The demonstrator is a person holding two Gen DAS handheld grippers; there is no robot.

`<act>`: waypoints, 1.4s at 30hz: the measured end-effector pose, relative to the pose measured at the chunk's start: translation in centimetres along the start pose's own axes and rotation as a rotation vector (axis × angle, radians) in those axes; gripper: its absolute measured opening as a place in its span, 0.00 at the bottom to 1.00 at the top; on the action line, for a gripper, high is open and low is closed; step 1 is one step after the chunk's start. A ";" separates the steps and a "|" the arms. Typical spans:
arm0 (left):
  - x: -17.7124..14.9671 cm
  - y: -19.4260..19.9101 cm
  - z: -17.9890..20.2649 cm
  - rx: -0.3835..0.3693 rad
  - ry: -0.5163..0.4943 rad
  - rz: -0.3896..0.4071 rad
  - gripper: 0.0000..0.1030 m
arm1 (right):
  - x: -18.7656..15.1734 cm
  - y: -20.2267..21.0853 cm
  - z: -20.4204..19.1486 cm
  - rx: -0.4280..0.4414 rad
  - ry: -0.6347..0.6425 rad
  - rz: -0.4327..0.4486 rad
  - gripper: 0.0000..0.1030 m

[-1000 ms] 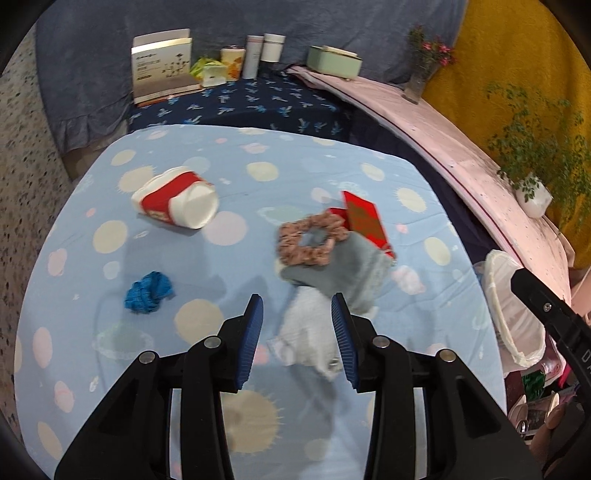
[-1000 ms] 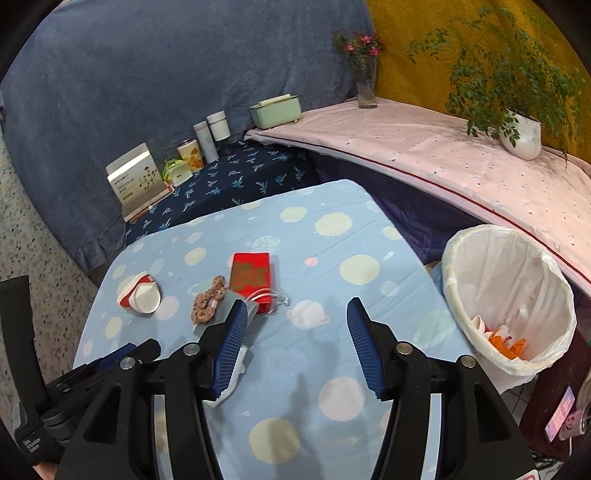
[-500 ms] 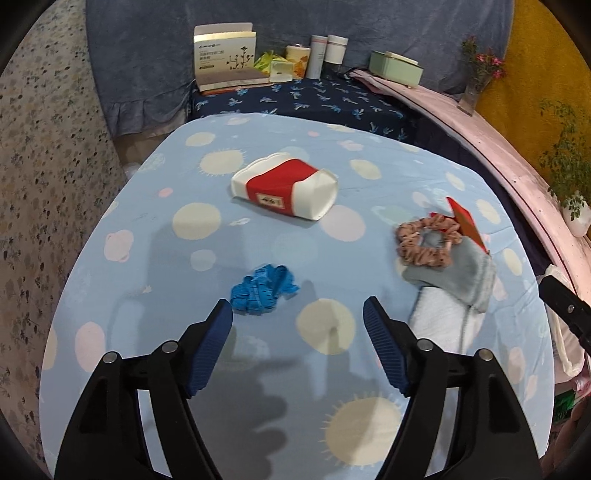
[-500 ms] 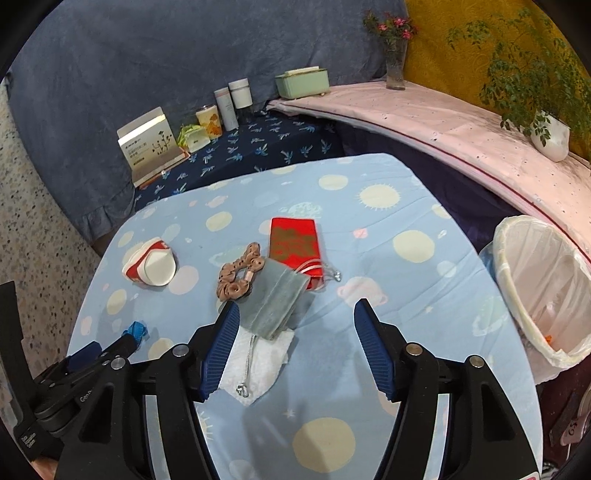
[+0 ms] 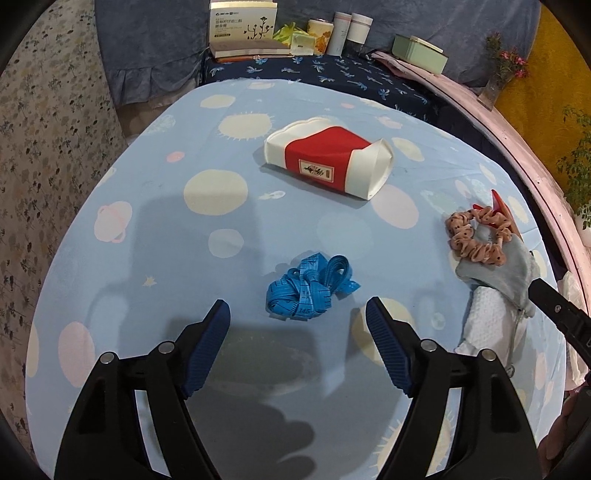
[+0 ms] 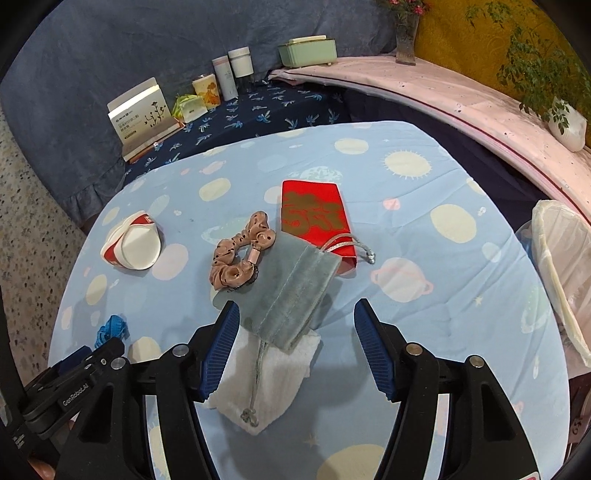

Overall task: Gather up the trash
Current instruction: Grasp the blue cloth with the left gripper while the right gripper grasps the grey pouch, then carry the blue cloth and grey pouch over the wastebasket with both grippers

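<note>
Both claws gape wide and empty over the table: the left gripper near a crumpled blue tape measure, the right gripper above a grey drawstring pouch.

Not much was actually readable here. The blue tape measure, bunched up near the middle of the table, showed "145" on one loop, with what looked like "141" on another. The left gripper, poking in at the lower left of the right wrist view, had "GenRobot.AI" in white on its black body. The red and white paper cup, lying on its side toward the table's far edge, carried a small label, too tiny to read. The red envelope had big gold characters and the white box behind the table had printed lines, but I couldn't make out either.
</note>
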State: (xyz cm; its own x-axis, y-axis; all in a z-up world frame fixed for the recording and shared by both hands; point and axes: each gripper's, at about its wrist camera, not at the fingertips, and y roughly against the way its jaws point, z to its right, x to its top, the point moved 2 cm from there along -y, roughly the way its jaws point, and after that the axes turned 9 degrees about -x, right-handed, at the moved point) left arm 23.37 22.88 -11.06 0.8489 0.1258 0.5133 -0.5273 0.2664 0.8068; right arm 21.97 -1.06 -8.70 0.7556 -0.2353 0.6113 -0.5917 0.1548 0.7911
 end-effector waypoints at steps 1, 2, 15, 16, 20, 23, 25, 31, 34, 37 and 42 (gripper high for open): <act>0.0 -0.2 -0.1 -0.003 0.004 -0.004 0.70 | 0.0 -0.3 -0.1 -0.001 0.000 -0.003 0.61; 0.0 -0.3 -0.2 -0.005 0.005 -0.004 0.70 | 0.0 -0.5 -0.1 -0.001 0.000 -0.007 0.61; 0.5 -0.4 0.6 -0.037 -0.031 -0.008 0.30 | 0.0 -1.9 -0.5 0.026 -0.007 -0.034 0.36; 0.5 -0.4 0.7 -0.040 -0.035 -0.008 0.29 | 0.0 -1.8 -0.5 0.027 -0.007 -0.032 0.30; 0.3 0.1 1.4 -0.053 -0.054 -0.002 0.27 | 0.0 -1.2 -0.2 0.038 -0.010 -0.021 0.13; 0.2 0.6 2.2 -0.066 -0.069 0.004 0.26 | 0.2 -0.3 0.2 0.045 -0.014 -0.004 0.09; 0.1 1.1 3.0 -0.075 -0.080 0.010 0.26 | 0.4 0.6 0.6 0.053 -0.020 0.012 0.08; -0.1 2.6 5.6 -0.103 -0.113 0.029 0.26 | 1.2 3.7 2.0 0.069 -0.041 0.072 0.07; -0.2 3.5 7.2 -0.117 -0.135 0.039 0.26 | 1.5 5.4 3.1 0.073 -0.057 0.103 0.07; -0.3 4.4 8.8 -0.131 -0.160 0.051 0.26 | 1.8 6.9 4.3 0.074 -0.071 0.131 0.07; -0.8 5.5 11.7 -0.154 -0.206 0.064 0.26 | 2.1 8.9 6.7 0.065 -0.105 0.168 0.07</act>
State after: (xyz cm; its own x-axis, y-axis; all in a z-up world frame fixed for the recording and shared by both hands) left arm 19.40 13.09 -3.56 0.7809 -0.0457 0.6230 -0.5546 0.4080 0.7252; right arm 16.41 -6.57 -0.52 0.6132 -0.3108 0.7263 -0.7267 0.1385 0.6728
